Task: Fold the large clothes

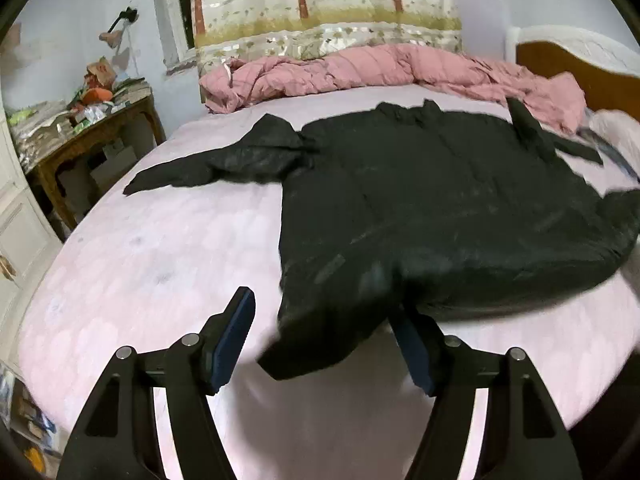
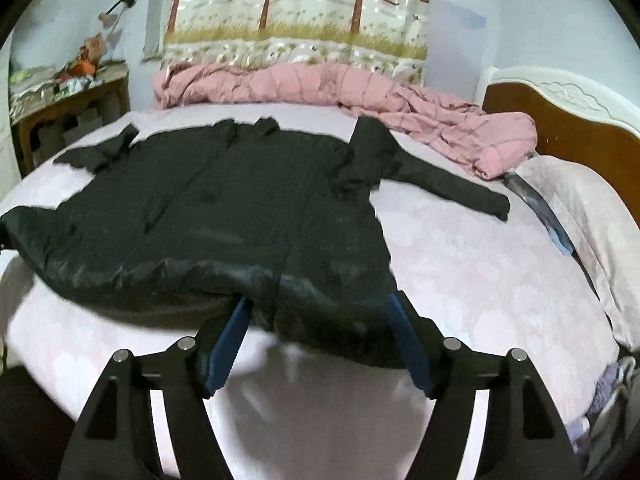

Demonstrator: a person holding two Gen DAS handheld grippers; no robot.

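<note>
A large black padded jacket (image 1: pixel 420 200) lies spread flat on the pink bed (image 1: pixel 160 264), sleeves out to both sides, collar toward the far end. In the left wrist view my left gripper (image 1: pixel 324 312) is open, its jaws wide apart around the jacket's near left hem corner, which droops between the blue pads (image 1: pixel 236 332). In the right wrist view the jacket (image 2: pixel 224 208) fills the middle, and my right gripper (image 2: pixel 320 312) is open with its jaws astride the near right hem corner. The fingertips are partly hidden by the hem.
A crumpled pink quilt (image 1: pixel 360 72) lies along the bed's far edge under a patterned curtain (image 2: pixel 296 20). A cluttered wooden side table (image 1: pixel 80 128) stands at left. A wooden headboard (image 2: pixel 560 128) and pale pillow (image 2: pixel 592 216) are at right.
</note>
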